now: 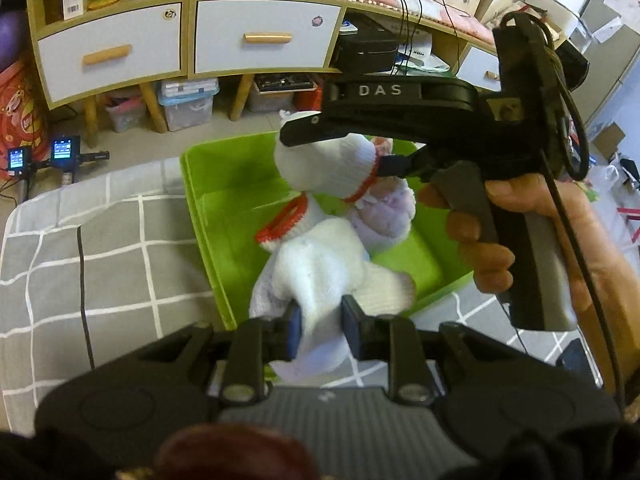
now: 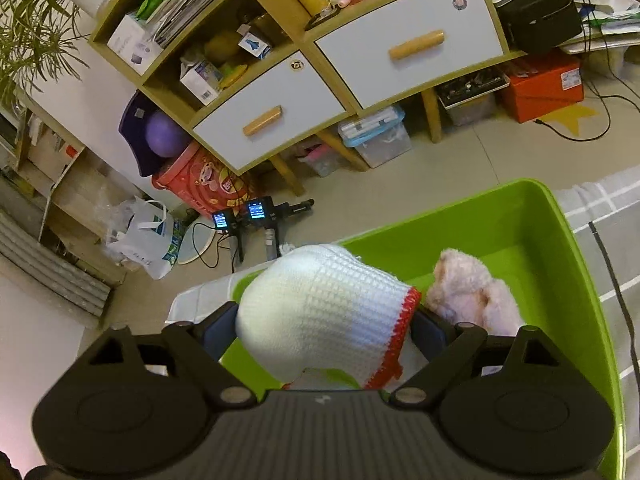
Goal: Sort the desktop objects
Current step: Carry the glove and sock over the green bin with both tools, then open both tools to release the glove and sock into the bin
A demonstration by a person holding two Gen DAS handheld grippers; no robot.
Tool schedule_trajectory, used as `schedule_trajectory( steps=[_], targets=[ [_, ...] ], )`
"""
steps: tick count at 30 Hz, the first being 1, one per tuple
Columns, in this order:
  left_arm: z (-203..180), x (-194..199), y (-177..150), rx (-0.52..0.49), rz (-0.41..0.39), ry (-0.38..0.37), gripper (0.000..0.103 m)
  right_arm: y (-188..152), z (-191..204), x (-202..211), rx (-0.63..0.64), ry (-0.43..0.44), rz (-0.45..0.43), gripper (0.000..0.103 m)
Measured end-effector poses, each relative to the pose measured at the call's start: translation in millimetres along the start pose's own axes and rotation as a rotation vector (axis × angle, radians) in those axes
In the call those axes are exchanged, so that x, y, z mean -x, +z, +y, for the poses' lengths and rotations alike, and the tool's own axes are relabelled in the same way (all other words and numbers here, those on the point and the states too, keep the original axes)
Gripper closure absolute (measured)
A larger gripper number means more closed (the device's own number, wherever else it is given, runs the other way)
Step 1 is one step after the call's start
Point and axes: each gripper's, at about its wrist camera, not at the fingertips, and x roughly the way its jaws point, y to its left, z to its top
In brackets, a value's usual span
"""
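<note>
A green plastic bin (image 1: 208,208) sits on a grey checked cloth (image 1: 120,248). My left gripper (image 1: 320,326) is shut on a white knitted glove with a red cuff (image 1: 320,264), held over the bin's near edge. My right gripper (image 2: 324,332) is shut on a second white glove with a red cuff (image 2: 320,320), above the bin (image 2: 560,240). In the left wrist view the right gripper (image 1: 340,148) holds this glove (image 1: 332,168) over the bin. A pink fluffy item (image 2: 476,292) lies inside the bin, also showing in the left wrist view (image 1: 384,220).
A black cable (image 1: 82,264) runs across the cloth. A wooden cabinet with white drawers (image 1: 256,36) stands behind, with plastic storage boxes (image 1: 188,100) beneath it. Two small lit screens (image 1: 64,152) stand on the floor. A red tin (image 2: 200,184) stands on the floor by the cabinet.
</note>
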Motion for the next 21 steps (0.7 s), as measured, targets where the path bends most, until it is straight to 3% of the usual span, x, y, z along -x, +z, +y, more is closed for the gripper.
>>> schedule_trajectory(
  steps=[3, 9, 14, 17, 21],
  targets=[
    [-5, -4, 1, -0.003, -0.003, 0.004, 0.082, -2, 1, -1, 0.022, -0.016, -0.002, 0.014],
    [-11, -10, 2, 0.002, -0.023, -0.017, 0.082, -7, 21, -4, 0.135, -0.191, -0.029, 0.015],
    [-12, -13, 3, 0.003, -0.022, -0.021, 0.08, -14, 30, -13, 0.152, -0.057, -0.006, 0.015],
    [-9, -13, 3, 0.016, -0.02, -0.024, 0.077, -20, 43, -19, 0.205, -0.032, -0.008, 0.014],
    [-4, -10, 4, 0.022, -0.019, -0.004, 0.068, -20, 42, -21, 0.184, 0.003, 0.005, 0.013]
  ],
)
